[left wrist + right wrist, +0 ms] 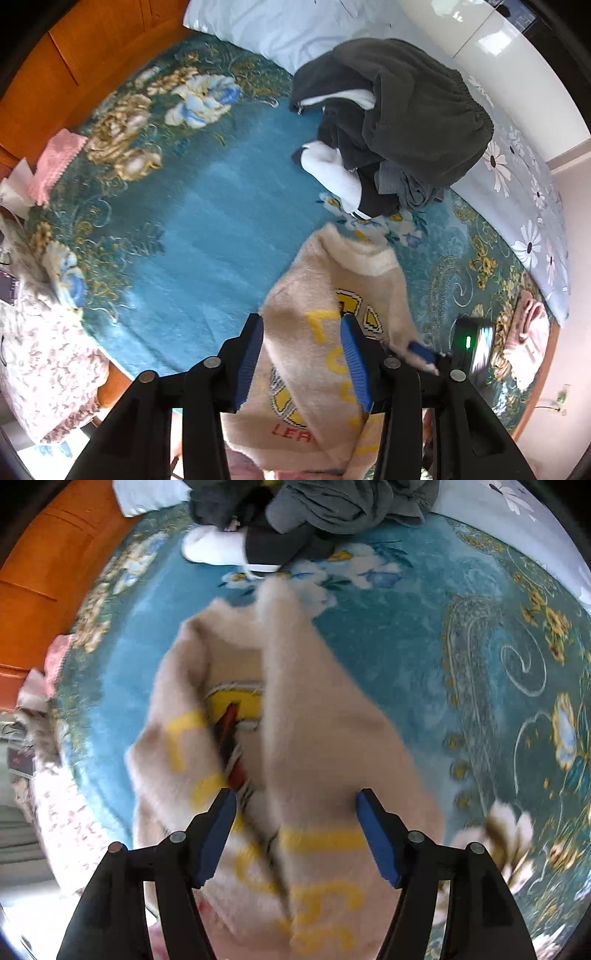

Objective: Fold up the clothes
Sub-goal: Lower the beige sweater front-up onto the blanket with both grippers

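Cream sweater [295, 738] over the blue blanket [184, 221]
Left gripper [303, 354] and right gripper [295, 834] both spread above it (nothing pinched).

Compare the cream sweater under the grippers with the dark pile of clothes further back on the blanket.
Colour: the cream sweater is pale and fuzzy with yellow lettering and a knitted picture; the dark pile is charcoal and black with white parts.
Pose: the sweater lies fairly flat, one side turned over its front; the pile is bunched and heaped.
Count: the sweater is one garment; the pile seems to hold several.
Both rest on the blue floral blanket.
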